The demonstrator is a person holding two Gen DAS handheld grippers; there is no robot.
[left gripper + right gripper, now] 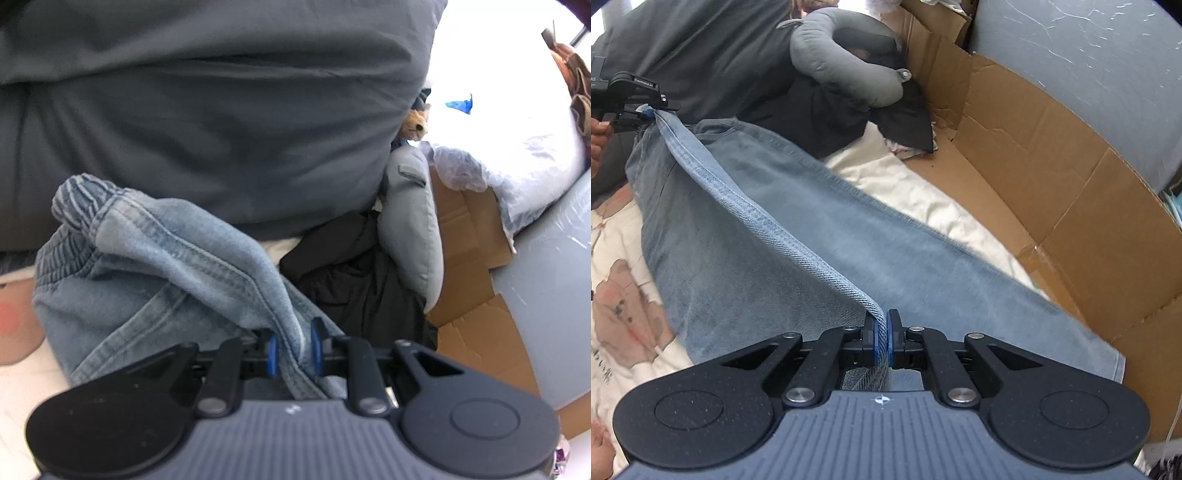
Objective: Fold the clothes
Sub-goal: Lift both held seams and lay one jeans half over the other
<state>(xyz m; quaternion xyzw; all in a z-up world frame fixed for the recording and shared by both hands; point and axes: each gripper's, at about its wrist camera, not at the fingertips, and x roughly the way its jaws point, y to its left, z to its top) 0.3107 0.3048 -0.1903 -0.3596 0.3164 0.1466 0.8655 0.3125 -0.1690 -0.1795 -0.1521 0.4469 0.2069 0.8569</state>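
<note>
A pair of light blue jeans (768,236) is stretched between my two grippers above a cream bedsheet (923,192). My right gripper (882,334) is shut on a folded edge of the leg. My left gripper (293,341) is shut on the denim near the elastic waistband (74,206); it also shows at the far left of the right wrist view (642,110), holding the other end of the taut edge. The rest of the jeans hangs down and drapes over the sheet.
A large dark grey pillow (221,103) lies behind the jeans. A grey neck pillow (842,62) rests on black clothing (827,110). A cardboard sheet (1052,158) stands against a grey wrapped wall on the right. A printed cream blanket (620,295) lies at the left.
</note>
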